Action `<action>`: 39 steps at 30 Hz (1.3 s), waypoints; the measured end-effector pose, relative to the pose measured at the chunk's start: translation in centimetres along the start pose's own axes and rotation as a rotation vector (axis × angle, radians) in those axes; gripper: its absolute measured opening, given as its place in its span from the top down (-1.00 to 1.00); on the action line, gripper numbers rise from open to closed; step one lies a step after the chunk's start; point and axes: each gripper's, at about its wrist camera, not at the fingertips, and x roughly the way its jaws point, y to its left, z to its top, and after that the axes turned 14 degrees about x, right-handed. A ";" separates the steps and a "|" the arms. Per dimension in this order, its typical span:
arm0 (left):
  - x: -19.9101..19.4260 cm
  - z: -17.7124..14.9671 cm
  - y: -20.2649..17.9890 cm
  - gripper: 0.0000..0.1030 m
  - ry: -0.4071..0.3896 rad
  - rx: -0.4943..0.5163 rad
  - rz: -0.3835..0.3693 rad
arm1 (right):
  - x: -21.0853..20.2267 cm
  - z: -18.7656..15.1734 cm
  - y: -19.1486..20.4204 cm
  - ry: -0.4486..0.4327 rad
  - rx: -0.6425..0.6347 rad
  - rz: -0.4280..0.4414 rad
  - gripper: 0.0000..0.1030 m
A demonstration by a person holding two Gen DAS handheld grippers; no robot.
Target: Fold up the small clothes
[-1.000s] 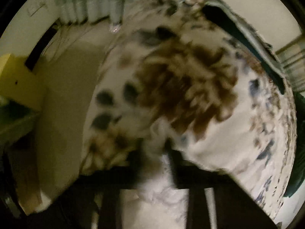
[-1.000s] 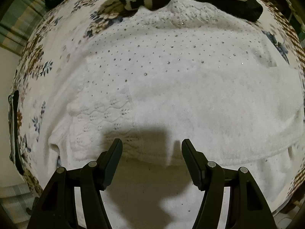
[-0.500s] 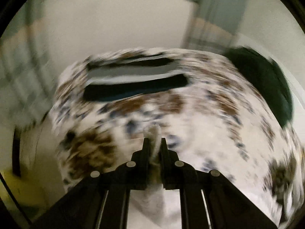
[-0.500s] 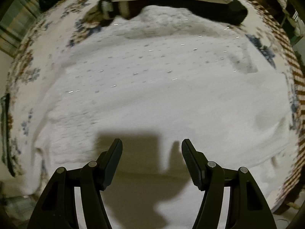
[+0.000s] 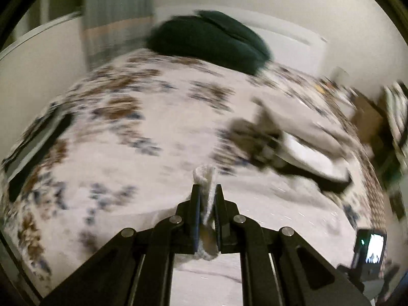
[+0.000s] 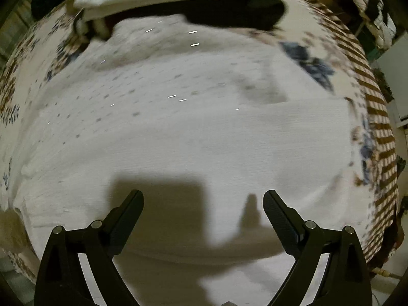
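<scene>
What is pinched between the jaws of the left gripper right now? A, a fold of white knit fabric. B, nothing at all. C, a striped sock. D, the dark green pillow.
A: in the left wrist view the left gripper has its jaws shut on a strip of the white knit garment, while the dark green pillow lies far off at the head of the bed.

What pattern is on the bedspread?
Brown and blue flowers on white bedspread, clearest in the left wrist view.
</scene>
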 end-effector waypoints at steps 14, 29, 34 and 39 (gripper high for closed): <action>4.4 -1.5 -21.2 0.87 0.138 0.241 -0.236 | -0.9 5.0 -14.8 -0.041 0.192 -0.092 -0.87; 5.3 -2.3 -25.9 0.36 0.210 0.288 -0.270 | -1.2 5.0 -20.8 -0.038 0.258 -0.094 -0.87; 4.1 -2.1 -19.5 -0.80 0.210 0.229 -0.182 | -2.8 4.7 -20.5 -0.035 0.275 0.040 -0.87; 4.0 -3.5 -10.4 -0.80 0.261 0.128 0.002 | -4.3 4.3 -18.0 -0.003 0.287 0.250 -0.87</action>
